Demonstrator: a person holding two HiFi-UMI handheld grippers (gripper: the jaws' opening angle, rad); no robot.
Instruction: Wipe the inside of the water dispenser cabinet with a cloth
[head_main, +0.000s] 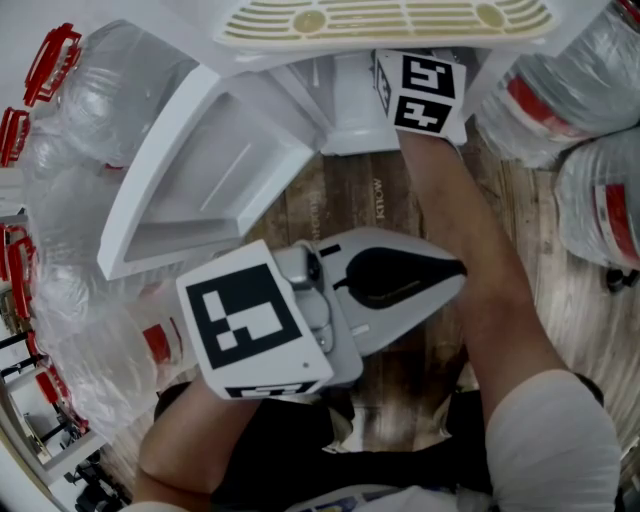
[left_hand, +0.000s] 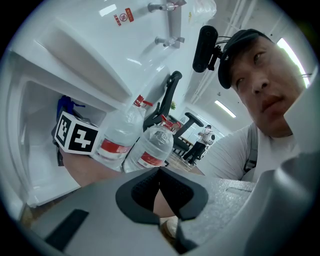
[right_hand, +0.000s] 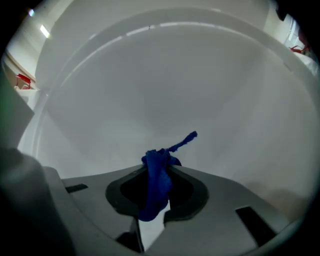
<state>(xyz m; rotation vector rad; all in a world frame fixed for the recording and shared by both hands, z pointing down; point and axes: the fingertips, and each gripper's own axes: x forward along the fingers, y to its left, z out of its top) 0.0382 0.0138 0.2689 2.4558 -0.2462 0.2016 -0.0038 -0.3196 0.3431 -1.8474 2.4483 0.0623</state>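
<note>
Cloth (right_hand: 155, 192), one blue piece, is pinched in the right gripper (right_hand: 160, 167).

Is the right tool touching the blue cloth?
Touching. The right gripper view shows the right tool shut on the crumpled blue cloth, pinched between its jaws.

Fisheye bending, black corners. Ahead of the jaws of the right gripper (right_hand: 158, 172), the cabinet wall (right_hand: 165, 85) lies dim and grey, while the blue cloth (right_hand: 156, 187) between them is sharp. Ceiling lights (left_hand: 223, 108) glare beyond the jaws of the left gripper (left_hand: 160, 174).
</note>
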